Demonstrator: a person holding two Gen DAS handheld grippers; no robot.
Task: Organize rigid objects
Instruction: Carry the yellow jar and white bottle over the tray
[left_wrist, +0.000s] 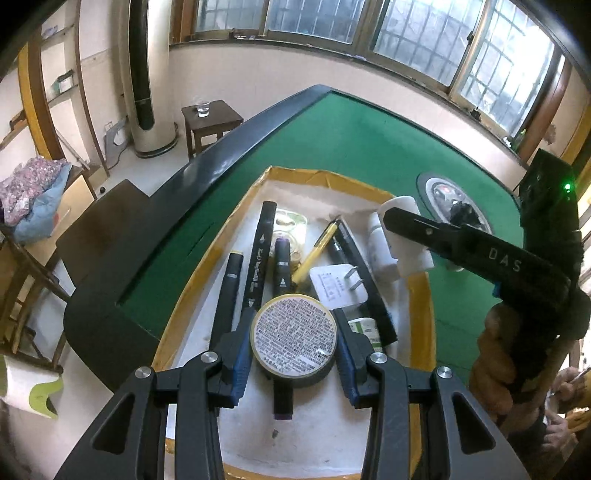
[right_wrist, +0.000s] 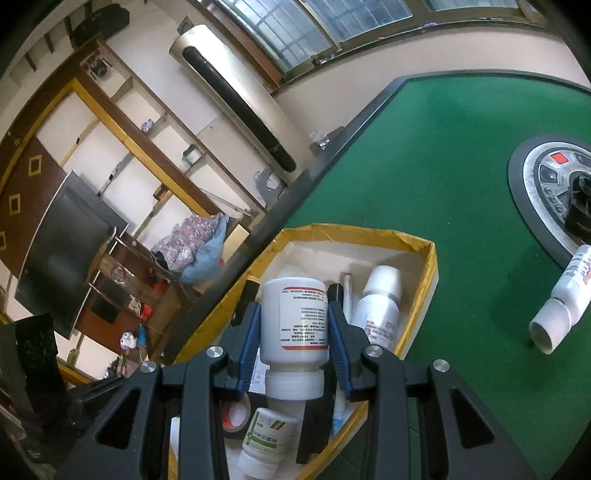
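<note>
My left gripper is shut on a round tin with printed text on its face, held over the yellow-rimmed white box. The box holds black markers, a yellow pen, a white plug adapter and small bottles. My right gripper is shut on a white pill bottle held upside down over the same box; it also shows in the left wrist view. Another white bottle lies inside the box.
The box sits on a green felt table with a dark raised rim. A round control hub is in the table's middle. A white bottle lies on the felt to the right. A stool with a glass stands beyond the table.
</note>
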